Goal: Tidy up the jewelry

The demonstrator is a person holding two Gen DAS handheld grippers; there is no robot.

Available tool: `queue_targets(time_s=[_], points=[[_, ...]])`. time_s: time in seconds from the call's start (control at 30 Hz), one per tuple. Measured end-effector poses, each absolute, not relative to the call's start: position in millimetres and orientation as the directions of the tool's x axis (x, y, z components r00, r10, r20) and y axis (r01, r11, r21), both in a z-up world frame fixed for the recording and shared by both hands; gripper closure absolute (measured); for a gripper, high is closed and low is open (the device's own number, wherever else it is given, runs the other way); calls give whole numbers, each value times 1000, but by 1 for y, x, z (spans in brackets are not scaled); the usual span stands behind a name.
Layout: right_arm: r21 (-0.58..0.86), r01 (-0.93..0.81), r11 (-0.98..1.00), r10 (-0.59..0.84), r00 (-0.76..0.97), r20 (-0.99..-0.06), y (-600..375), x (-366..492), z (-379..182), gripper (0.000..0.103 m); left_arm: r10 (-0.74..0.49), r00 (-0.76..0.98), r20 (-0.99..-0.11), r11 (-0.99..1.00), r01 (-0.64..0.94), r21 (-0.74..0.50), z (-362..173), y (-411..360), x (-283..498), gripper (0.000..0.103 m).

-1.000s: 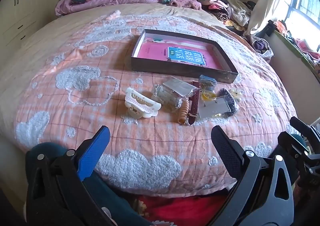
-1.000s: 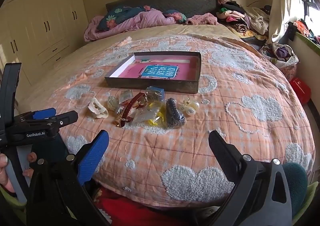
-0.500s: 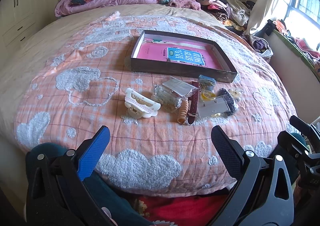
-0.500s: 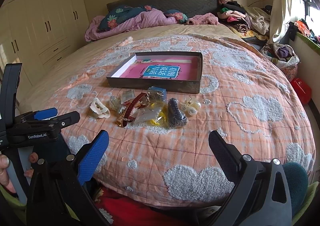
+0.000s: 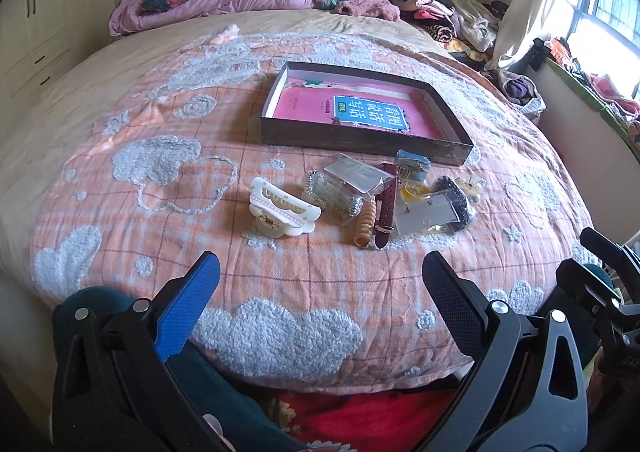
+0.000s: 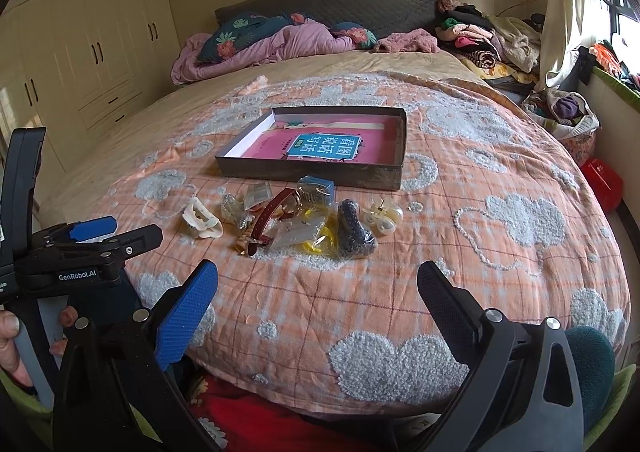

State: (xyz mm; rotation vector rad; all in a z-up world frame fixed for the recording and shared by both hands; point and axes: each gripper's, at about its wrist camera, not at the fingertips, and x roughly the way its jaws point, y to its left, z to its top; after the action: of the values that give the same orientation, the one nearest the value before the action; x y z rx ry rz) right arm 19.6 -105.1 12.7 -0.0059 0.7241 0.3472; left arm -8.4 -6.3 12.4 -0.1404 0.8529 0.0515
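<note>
Orange-checked bedspread: I'm looking across it from the foot of the bed, both claws hanging over the near edge.
Left gripper: I'm holding it released, jaws spread wide, nothing between them, pointing at the pile.
White hair claw: it's lying leftmost in the pile, a little apart from the rest; in the right wrist view I'm seeing it at.
Clear packets: they're sitting just right of the hair claw, overlapping each other.
Spiral hair tie: it's lying beside the brown watch strap, touching it.
Dark beaded piece: it's resting in a clear bag toward the right of the pile.
Pearl clip: it's sitting at the pile's right end.
Box: it's lying open behind the pile, a pink book flat inside it.
Right gripper: I'm keeping it released too, jaws wide, gripping nothing, well short of the jewelry.
Hand: it's gripping the left tool's handle at the edge of the right wrist view.
</note>
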Motion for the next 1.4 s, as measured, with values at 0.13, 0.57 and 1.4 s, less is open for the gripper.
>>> queue_targets(time_s=[0.13, 0.57, 1.4], points=[[113, -313, 943, 309, 695, -649, -105, 20, 13, 4, -10, 660, -751, 989, -102, -103, 12, -7, -9, 8], [118, -319, 940, 317, 694, -646, -103, 19, 12, 4, -8, 662, -750, 990, -101, -99, 13, -8, -8, 8], [126, -345, 930, 340, 676, -654, -106, 52, 9, 4, -14, 649, -761, 987, -115, -116, 6, 15, 19, 8]])
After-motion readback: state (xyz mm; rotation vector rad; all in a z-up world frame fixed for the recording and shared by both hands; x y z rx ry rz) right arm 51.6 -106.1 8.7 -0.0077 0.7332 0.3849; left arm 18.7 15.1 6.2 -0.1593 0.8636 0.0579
